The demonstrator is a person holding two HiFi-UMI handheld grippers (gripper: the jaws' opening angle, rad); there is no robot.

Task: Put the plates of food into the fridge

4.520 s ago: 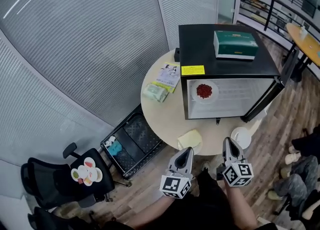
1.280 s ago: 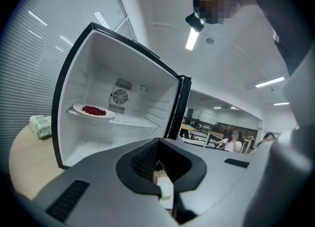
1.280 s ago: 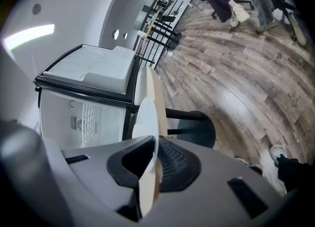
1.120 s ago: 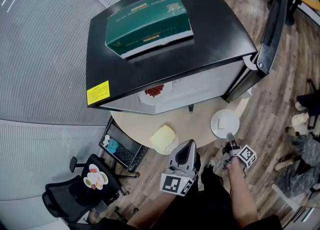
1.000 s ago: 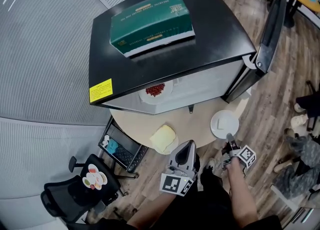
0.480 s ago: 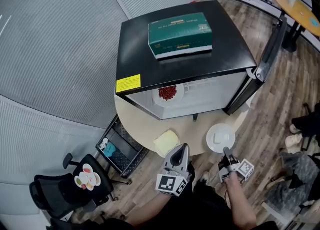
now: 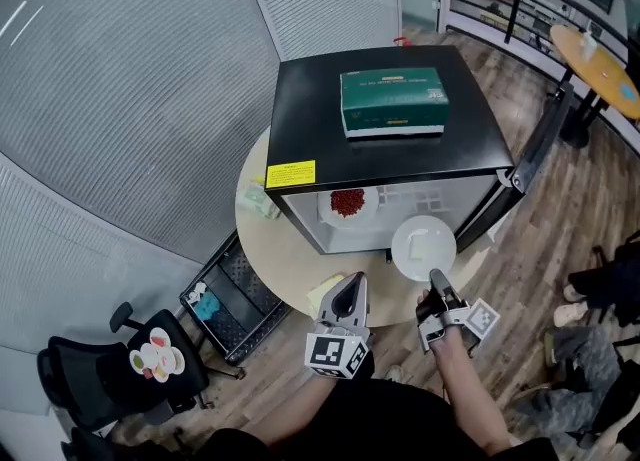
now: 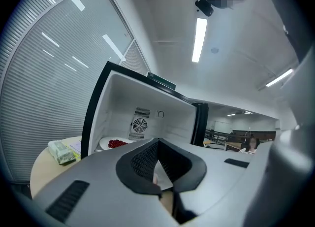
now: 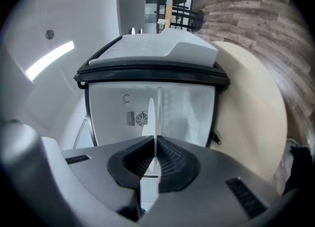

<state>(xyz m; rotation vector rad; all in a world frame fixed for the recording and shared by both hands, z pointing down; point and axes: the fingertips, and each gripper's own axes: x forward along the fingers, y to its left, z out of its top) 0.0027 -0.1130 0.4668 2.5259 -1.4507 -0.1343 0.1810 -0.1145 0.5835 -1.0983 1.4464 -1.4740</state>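
I'm looking down on a round, pale bench [image 7: 285, 267]. A black fridge [image 7: 310, 114] stands on it with its door swung open, covering the far and right part. A greenish packet [image 7: 256, 201] lies at the bench's left edge. A pale yellow pad [image 7: 321, 291] lies at the near edge, partly hidden.

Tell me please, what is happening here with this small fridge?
A person works with a handheld gripper in each hand. The right gripper is shut on the rim of a white plate and holds it in front of the open fridge, which stands on a round table. A plate with red food already sits inside. The left gripper hangs near the table edge, beside a pale yellow item; whether it grips anything is unclear.
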